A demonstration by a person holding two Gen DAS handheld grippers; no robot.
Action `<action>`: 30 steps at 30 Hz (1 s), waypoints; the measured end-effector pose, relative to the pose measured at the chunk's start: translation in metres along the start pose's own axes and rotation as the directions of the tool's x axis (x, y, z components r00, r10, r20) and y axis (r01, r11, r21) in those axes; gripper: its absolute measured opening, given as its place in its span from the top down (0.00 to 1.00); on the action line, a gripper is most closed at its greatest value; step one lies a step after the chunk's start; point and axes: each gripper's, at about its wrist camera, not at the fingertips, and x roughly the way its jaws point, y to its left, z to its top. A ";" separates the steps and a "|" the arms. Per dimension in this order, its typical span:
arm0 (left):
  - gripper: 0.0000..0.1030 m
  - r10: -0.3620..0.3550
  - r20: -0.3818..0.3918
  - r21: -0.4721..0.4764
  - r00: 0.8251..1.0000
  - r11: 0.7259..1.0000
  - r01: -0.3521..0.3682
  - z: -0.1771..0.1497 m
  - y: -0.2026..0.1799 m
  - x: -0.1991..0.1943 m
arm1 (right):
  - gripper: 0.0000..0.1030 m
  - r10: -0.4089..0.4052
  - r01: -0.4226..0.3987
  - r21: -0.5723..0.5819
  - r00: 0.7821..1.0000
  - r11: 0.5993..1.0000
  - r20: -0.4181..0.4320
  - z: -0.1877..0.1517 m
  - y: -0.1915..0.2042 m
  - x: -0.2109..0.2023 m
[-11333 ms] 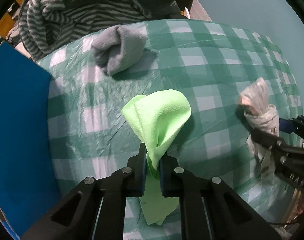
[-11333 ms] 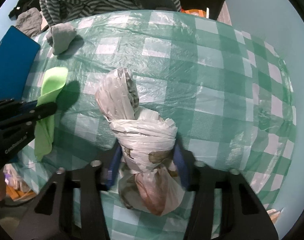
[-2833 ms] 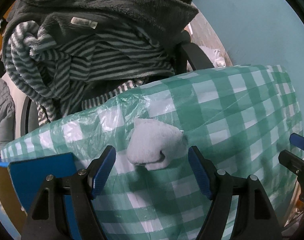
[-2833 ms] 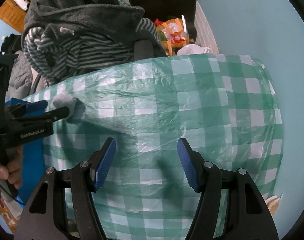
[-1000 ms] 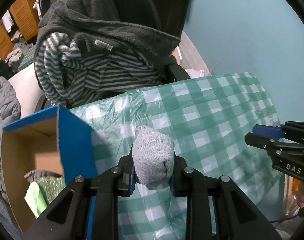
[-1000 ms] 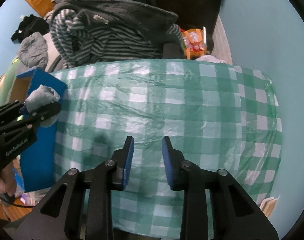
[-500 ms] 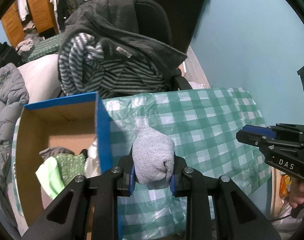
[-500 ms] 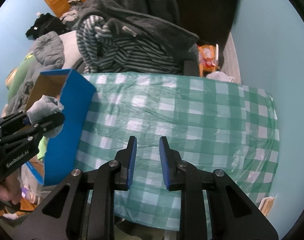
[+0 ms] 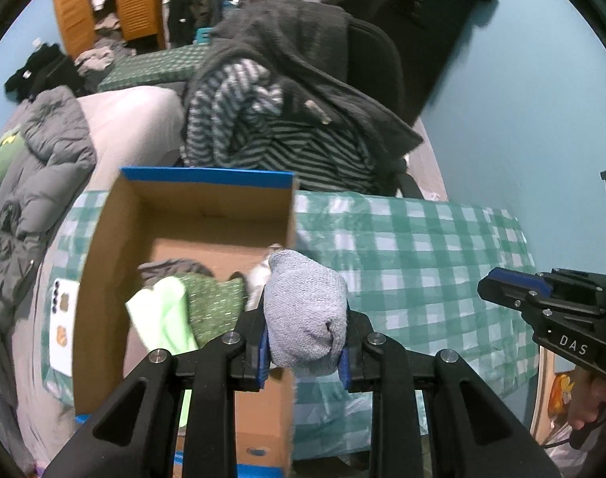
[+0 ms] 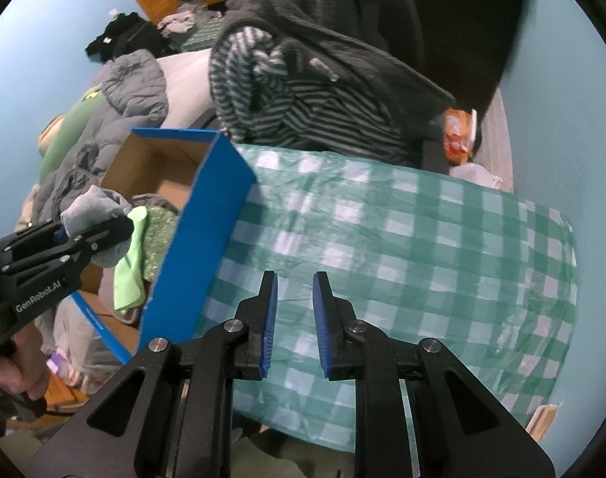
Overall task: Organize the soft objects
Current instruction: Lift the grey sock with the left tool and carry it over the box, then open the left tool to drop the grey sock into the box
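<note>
My left gripper point(image 9: 305, 330) is shut on a rolled grey sock point(image 9: 303, 310), which hangs over the right wall of an open cardboard box with blue outer walls point(image 9: 207, 173). Inside the box lie a light green cloth point(image 9: 163, 314), a dark green knit piece point(image 9: 211, 302) and other soft things. In the right wrist view the same left gripper point(image 10: 92, 235) holds the sock point(image 10: 92, 203) above the box point(image 10: 199, 231). My right gripper point(image 10: 294, 318) hovers over the green checked tablecloth point(image 10: 382, 239), jaws nearly together with a narrow gap and nothing between them.
A chair piled with striped and dark grey clothes point(image 9: 283, 119) stands behind the table. A bed with a grey padded jacket point(image 9: 44, 151) lies to the left. A white flat item point(image 9: 62, 318) rests left of the box. A hand point(image 10: 12, 362) holds the left gripper.
Both grippers have risen and drawn back. The left one has carried the sock sideways to the box, whose inside now shows. The right jaws have narrowed.
</note>
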 end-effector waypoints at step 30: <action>0.75 0.057 -0.087 -0.151 0.995 0.986 -0.070 -0.020 0.129 0.023 | 0.82 0.052 -0.060 -0.175 0.997 0.983 -0.054 0.033 0.127 0.061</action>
